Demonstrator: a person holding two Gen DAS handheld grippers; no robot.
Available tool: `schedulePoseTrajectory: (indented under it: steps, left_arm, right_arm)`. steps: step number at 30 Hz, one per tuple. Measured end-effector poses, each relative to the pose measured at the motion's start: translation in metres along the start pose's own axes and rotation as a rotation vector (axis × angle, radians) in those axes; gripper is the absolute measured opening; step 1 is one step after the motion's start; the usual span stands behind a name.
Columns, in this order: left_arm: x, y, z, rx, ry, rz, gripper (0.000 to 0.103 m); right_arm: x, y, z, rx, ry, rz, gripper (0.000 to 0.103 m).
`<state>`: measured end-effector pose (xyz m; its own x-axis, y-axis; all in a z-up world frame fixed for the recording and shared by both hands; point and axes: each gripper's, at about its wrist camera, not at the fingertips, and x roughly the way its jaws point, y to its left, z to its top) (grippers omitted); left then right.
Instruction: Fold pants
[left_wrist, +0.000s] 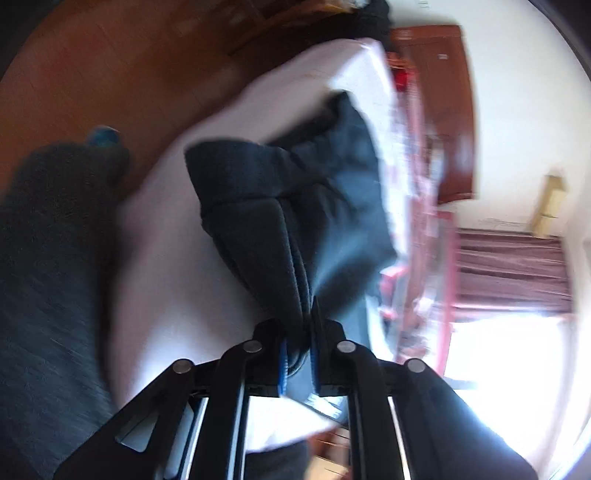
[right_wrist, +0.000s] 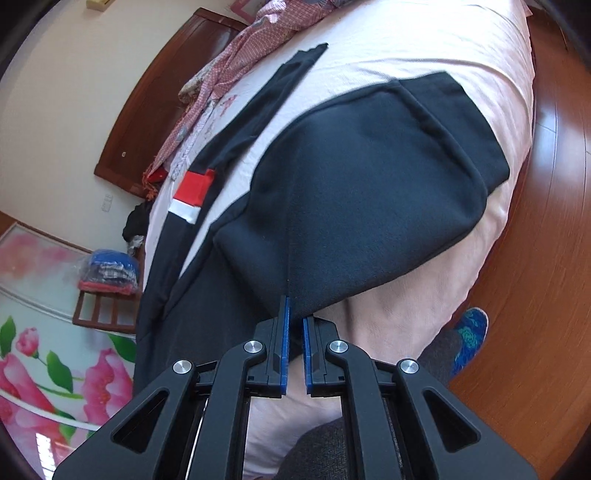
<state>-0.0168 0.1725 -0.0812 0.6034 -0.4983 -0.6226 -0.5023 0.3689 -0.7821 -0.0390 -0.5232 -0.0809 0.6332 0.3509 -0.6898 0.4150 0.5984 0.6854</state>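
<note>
Dark navy pants (right_wrist: 362, 192) lie on a pale pink bed (right_wrist: 424, 48), with one part folded over itself. A leg with a red and white band (right_wrist: 192, 194) runs along the bed's left side. My right gripper (right_wrist: 295, 321) is shut on the edge of the pants' folded fabric. In the left wrist view, my left gripper (left_wrist: 299, 332) is shut on a bunched part of the pants (left_wrist: 295, 206) and holds it above the bed (left_wrist: 166, 258). That view is blurred.
A pink patterned cloth (right_wrist: 229, 62) lies along the bed's far side by a wooden headboard (right_wrist: 147, 99). Wooden floor (right_wrist: 535, 258) surrounds the bed. A blue slipper (right_wrist: 471, 332) and a grey trouser leg (left_wrist: 48, 277) are close by. A rack with bagged clothes (right_wrist: 107, 273) stands at left.
</note>
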Motion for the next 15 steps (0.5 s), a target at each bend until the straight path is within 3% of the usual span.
schedulePoseTrajectory:
  steps: [2, 3, 5, 7, 10, 12, 15]
  left_arm:
    - [-0.003, 0.007, 0.009, -0.053, -0.022, 0.115, 0.032]
    - [-0.009, 0.008, 0.012, -0.064, -0.037, 0.157, 0.047]
    - [-0.037, -0.005, 0.007, 0.03, -0.172, 0.308, 0.056]
    - [-0.06, -0.026, -0.003, 0.165, -0.292, 0.379, 0.073]
    - [-0.076, -0.066, -0.023, 0.377, -0.413, 0.401, 0.082]
    - [-0.068, -0.094, -0.039, 0.541, -0.382, 0.356, 0.089]
    - [-0.045, -0.135, -0.079, 0.759, -0.284, 0.254, 0.09]
  right_arm:
    - [-0.004, -0.017, -0.004, 0.103, -0.002, 0.012, 0.064]
    - [-0.011, -0.024, -0.005, 0.142, -0.023, 0.058, 0.064]
    - [-0.028, -0.038, -0.005, 0.218, -0.088, 0.076, 0.064]
    - [-0.043, -0.056, 0.0, 0.302, -0.158, 0.046, 0.064]
    - [-0.051, -0.075, 0.013, 0.398, -0.226, 0.011, 0.064]
    - [-0.044, -0.078, 0.023, 0.433, -0.213, 0.001, 0.064]
    - [-0.028, -0.083, 0.034, 0.48, -0.19, -0.019, 0.064]
